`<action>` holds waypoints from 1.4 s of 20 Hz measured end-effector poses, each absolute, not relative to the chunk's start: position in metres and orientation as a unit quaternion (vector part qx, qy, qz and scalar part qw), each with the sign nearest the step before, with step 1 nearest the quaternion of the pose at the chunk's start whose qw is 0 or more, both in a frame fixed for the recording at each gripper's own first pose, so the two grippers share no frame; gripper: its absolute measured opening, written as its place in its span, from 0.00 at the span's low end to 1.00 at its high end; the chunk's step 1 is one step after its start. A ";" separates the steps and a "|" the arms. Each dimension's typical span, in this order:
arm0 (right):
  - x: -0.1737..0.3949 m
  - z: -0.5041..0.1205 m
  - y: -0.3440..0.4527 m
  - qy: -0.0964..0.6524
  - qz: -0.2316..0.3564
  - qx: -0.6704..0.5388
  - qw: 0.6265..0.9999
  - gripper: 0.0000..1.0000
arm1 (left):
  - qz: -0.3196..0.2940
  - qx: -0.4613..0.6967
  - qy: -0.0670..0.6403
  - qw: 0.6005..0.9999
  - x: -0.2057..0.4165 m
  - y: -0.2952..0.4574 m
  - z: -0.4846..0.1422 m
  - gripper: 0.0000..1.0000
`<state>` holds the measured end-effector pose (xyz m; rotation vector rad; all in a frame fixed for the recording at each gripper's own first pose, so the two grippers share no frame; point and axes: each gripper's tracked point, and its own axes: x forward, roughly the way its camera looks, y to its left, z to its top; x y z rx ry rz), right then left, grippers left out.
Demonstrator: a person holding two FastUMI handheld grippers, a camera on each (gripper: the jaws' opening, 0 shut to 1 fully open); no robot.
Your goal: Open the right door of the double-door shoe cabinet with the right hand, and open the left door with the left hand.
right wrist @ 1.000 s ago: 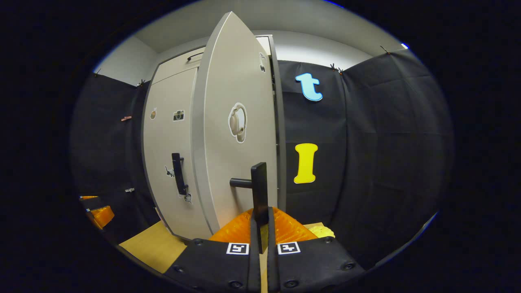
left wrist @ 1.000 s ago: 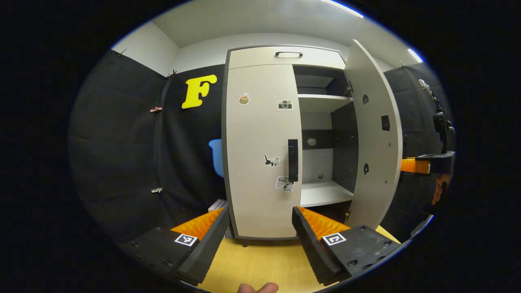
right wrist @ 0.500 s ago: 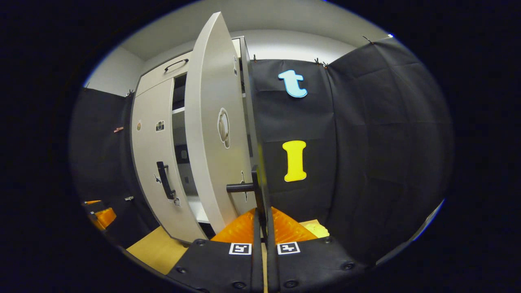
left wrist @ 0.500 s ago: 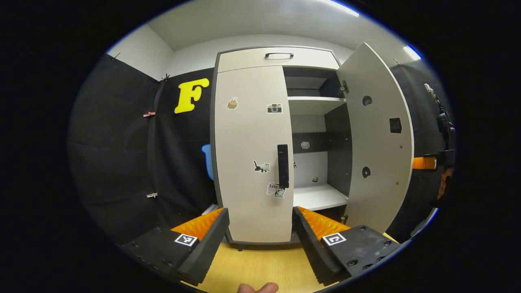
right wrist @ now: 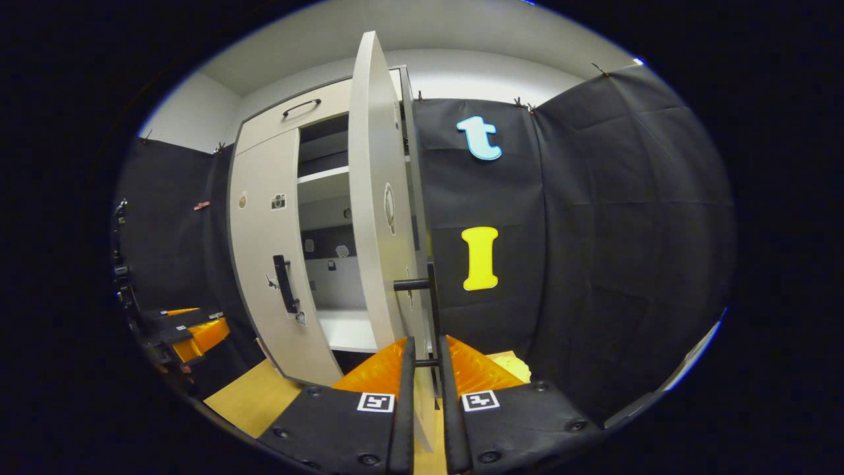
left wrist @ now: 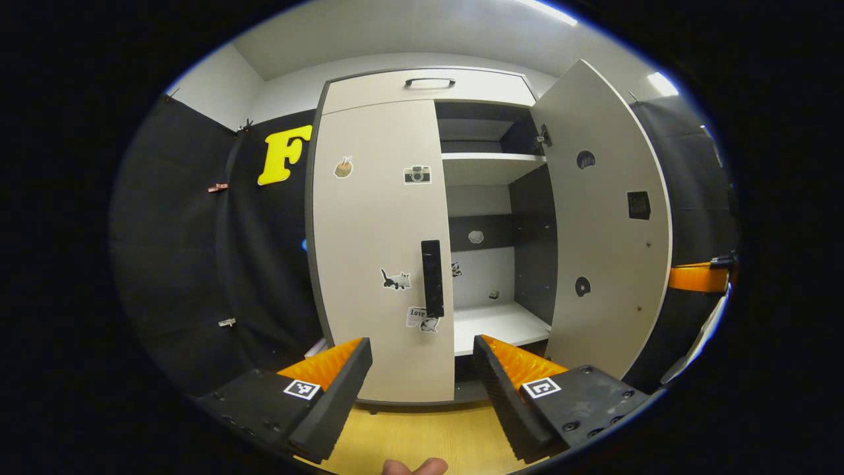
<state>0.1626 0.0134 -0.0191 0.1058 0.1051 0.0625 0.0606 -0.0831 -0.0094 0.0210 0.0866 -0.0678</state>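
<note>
The pale grey shoe cabinet (left wrist: pixel 428 82) faces me in the left gripper view. Its left door (left wrist: pixel 376 218) is closed, with a black vertical handle (left wrist: pixel 432 277) and small stickers. The right door (left wrist: pixel 603 224) stands swung wide, baring white shelves (left wrist: pixel 498 323). My left gripper (left wrist: pixel 422 348) hangs open just below the left handle, apart from it. In the right gripper view the right door (right wrist: pixel 372 198) is edge-on. Its black handle (right wrist: pixel 432 297) sits between the fingers of my right gripper (right wrist: pixel 427 342), whose jaws stand slightly parted, with a sliver of gap beside the bar.
Light wooden flooring (left wrist: pixel 422 435) runs in front of the cabinet. A pale yellow object (right wrist: pixel 517 366) lies by the black cloth wall, right of the open door. The right gripper (left wrist: pixel 699 277) shows orange at the far right, the left gripper (right wrist: pixel 194 330) at the far left.
The right door has swung further open, pulled by my right gripper, whose jaws have now loosened a little on the handle. The left gripper drifted closer to the left door's handle, still open.
</note>
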 end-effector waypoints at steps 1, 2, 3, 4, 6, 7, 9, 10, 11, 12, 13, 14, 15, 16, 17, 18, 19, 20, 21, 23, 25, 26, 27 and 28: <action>0.160 -0.016 0.013 0.048 0.033 0.052 0.997 0.23 | -0.033 0.009 0.043 0.998 0.070 -0.084 -0.008 0.95; 0.160 -0.014 0.014 0.041 0.034 0.053 0.997 0.30 | -0.033 0.008 0.039 0.999 0.080 -0.085 -0.003 0.95; 0.161 -0.013 0.014 0.036 0.032 0.053 0.997 0.32 | -0.035 0.006 0.032 0.999 0.092 -0.087 0.000 0.95; 0.160 -0.013 0.017 0.036 0.038 0.055 0.997 0.65 | -0.038 0.007 0.027 0.999 0.104 -0.090 0.004 0.94; 0.155 -0.013 0.018 0.039 0.039 0.056 0.997 0.99 | -0.043 0.010 0.019 0.999 0.128 -0.094 0.008 0.94; 0.153 -0.013 0.016 0.037 0.037 0.056 0.997 0.99 | -0.045 0.010 0.017 0.999 0.140 -0.096 0.008 0.95; 0.152 -0.012 0.018 0.033 0.035 0.063 0.997 0.98 | -0.041 0.011 0.018 0.999 0.162 -0.096 0.004 0.95; 0.153 -0.012 0.019 0.032 0.035 0.067 0.997 0.98 | -0.037 0.009 0.019 0.999 0.173 -0.096 0.003 0.95; 0.152 -0.012 0.019 0.031 0.034 0.069 0.997 0.98 | -0.036 0.005 0.019 0.999 0.183 -0.097 0.001 0.95; 0.152 -0.011 0.019 0.029 0.033 0.069 0.997 0.98 | -0.035 0.000 0.019 0.999 0.192 -0.098 0.000 0.95; 0.152 -0.011 0.018 0.028 0.032 0.065 0.997 0.98 | -0.034 -0.005 0.018 0.999 0.202 -0.099 0.001 0.95; 0.152 -0.013 0.018 0.029 0.035 0.061 0.997 0.98 | -0.035 -0.006 0.015 0.999 0.211 -0.100 0.004 0.95; 0.152 -0.013 0.018 0.029 0.036 0.057 0.997 0.98 | -0.034 0.000 0.012 0.999 0.219 -0.101 0.005 0.94; 0.151 -0.013 0.016 0.031 0.037 0.052 0.997 0.98 | -0.030 0.011 0.009 0.999 0.226 -0.101 0.007 0.92; 0.152 -0.014 0.015 0.031 0.037 0.048 0.998 0.98 | -0.023 0.026 0.009 0.999 0.234 -0.100 0.007 0.87; 0.152 -0.013 0.014 0.030 0.037 0.045 0.998 0.98 | -0.019 0.038 0.012 0.999 0.241 -0.099 0.005 0.78; 0.152 -0.012 0.012 0.028 0.035 0.042 0.998 0.98 | -0.022 0.045 0.017 0.999 0.249 -0.102 0.002 0.69; 0.153 -0.012 0.010 0.026 0.031 0.039 0.998 0.98 | -0.027 0.049 0.020 0.998 0.254 -0.104 -0.001 0.65; 0.152 -0.011 0.007 0.025 0.030 0.036 0.999 0.98 | -0.028 0.052 0.022 0.998 0.258 -0.106 -0.003 0.58; 0.153 -0.010 0.004 0.022 0.026 0.034 0.999 0.98 | -0.020 0.058 0.025 0.998 0.265 -0.103 -0.007 0.53; 0.154 -0.010 0.001 0.020 0.020 0.034 0.999 0.98 | -0.016 0.049 0.028 0.998 0.272 -0.101 -0.012 0.42; 0.155 -0.009 0.000 0.020 0.017 0.034 0.999 0.98 | -0.020 0.040 0.025 0.999 0.270 -0.103 -0.010 0.44; 0.155 -0.009 0.000 0.020 0.016 0.035 0.999 0.98 | -0.021 0.035 0.026 0.999 0.271 -0.104 -0.012 0.40; 0.155 -0.010 -0.001 0.022 0.015 0.036 0.999 0.98 | -0.020 0.035 0.028 0.999 0.271 -0.103 -0.013 0.39</action>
